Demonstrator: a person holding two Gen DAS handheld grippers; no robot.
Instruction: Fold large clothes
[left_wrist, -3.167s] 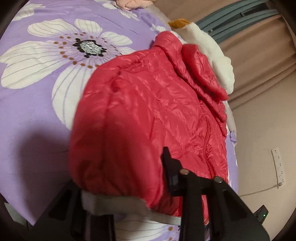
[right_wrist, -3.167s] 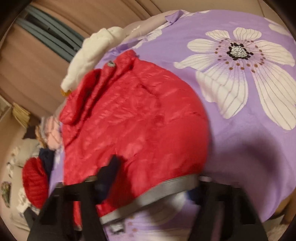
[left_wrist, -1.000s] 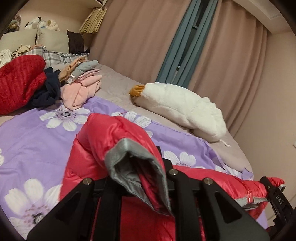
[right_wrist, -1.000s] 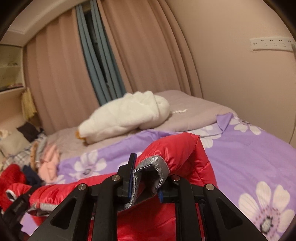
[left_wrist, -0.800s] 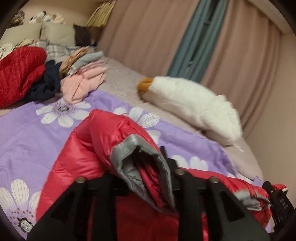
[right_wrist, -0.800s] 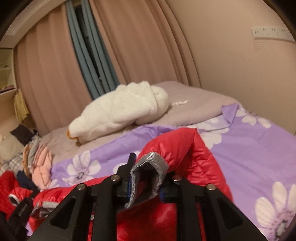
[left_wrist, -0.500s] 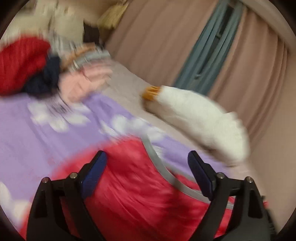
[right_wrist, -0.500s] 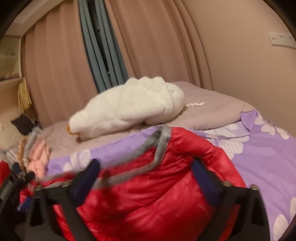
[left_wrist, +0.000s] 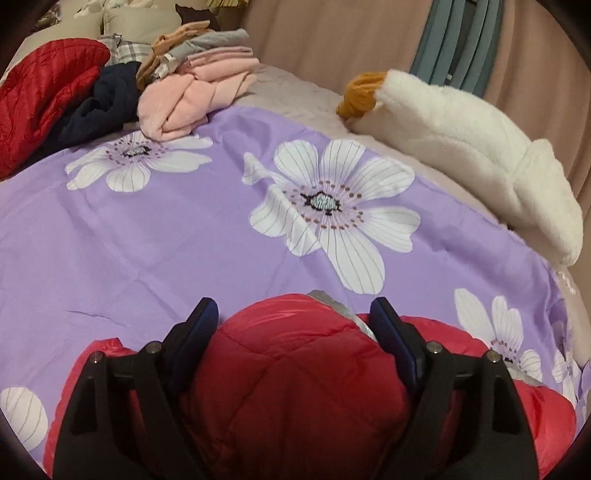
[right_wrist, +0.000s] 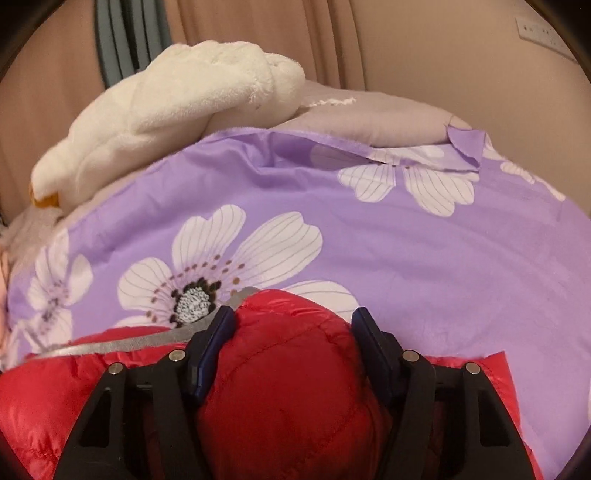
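Observation:
A red puffer jacket (left_wrist: 295, 387) with a grey hem band lies folded on the purple flowered bedspread (left_wrist: 147, 229). My left gripper (left_wrist: 293, 317) is open, its jaws wide apart on either side of a puffed red corner of the jacket. In the right wrist view the jacket (right_wrist: 288, 387) bulges up between the jaws of my right gripper (right_wrist: 291, 323), which is also open. The grey hem band (right_wrist: 122, 345) runs off to the left there. Neither gripper holds the fabric.
A white plush goose (left_wrist: 461, 147) lies along the far side of the bed, also in the right wrist view (right_wrist: 166, 110). A pile of clothes, pink (left_wrist: 192, 92), navy and red (left_wrist: 40, 96), sits at the far left. Curtains and a wall stand behind.
Both grippers had the jacket's hem corners pinched and lifted; they carried them over, opened and let go. The jacket now lies folded on the bed, with both grippers low over it.

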